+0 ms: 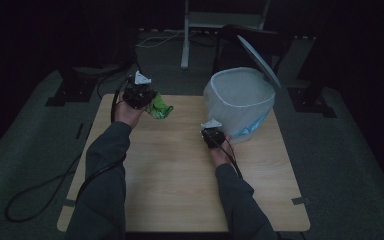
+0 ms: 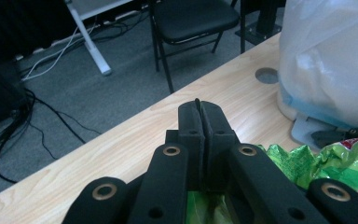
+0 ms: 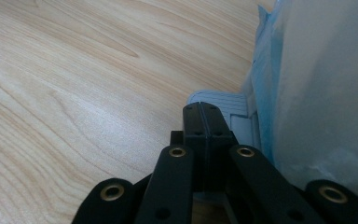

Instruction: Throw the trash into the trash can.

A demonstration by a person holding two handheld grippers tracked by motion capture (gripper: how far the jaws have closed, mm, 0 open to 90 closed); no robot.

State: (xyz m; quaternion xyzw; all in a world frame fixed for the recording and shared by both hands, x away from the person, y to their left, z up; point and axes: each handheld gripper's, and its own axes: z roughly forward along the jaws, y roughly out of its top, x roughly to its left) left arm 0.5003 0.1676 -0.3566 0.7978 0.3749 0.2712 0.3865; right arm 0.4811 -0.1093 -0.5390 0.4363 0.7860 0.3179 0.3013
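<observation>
Trailing rightward and down from the left gripper (image 1: 141, 95), the crumpled green wrapper (image 1: 159, 108) was pinched in its fully closed jaws above the wooden table (image 1: 180, 165). The right gripper (image 1: 213, 136), jaws closed on nothing, rested at the pedal of the white-lined bin (image 1: 240, 102).

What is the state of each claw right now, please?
Left claw: closed, pinching the green wrapper.
Right claw: closed, holding nothing, pressing the pedal of the bin.

Green wrapper (image 1: 159, 108), pale wood table (image 1: 180, 170)
</observation>
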